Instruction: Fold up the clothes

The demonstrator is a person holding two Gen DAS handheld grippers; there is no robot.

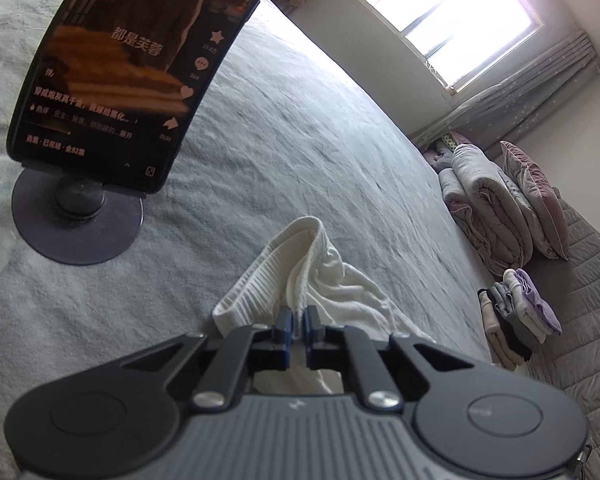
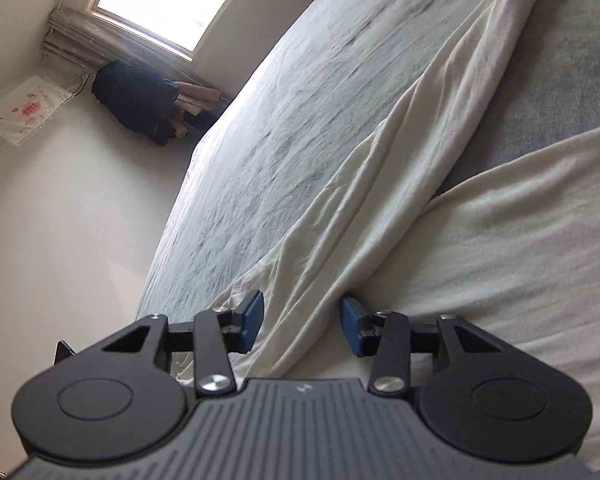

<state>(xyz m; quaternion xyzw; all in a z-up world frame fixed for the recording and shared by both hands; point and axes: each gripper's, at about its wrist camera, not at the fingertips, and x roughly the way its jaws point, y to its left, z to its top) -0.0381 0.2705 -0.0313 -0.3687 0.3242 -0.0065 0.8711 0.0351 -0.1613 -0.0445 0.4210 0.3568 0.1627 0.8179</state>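
With a stack of folded clothes [image 1: 518,312] already near the bed [image 1: 300,152] edge, the cream garment [image 2: 340,184] lies unfolded mid-bed, its ribbed hem pinched by the left gripper [image 1: 299,322] while the right gripper [image 2: 302,322] straddles a fold, jaws apart.

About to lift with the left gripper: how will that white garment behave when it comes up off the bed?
Probably floppy: the white garment already sags in soft folds around the shut left gripper, so it should drape rather than hold shape. It likely drags: the right wrist view shows long cloth trailing between the open right gripper jaws. The ribbed waistband looks thicker, perhaps firmer to pinch.
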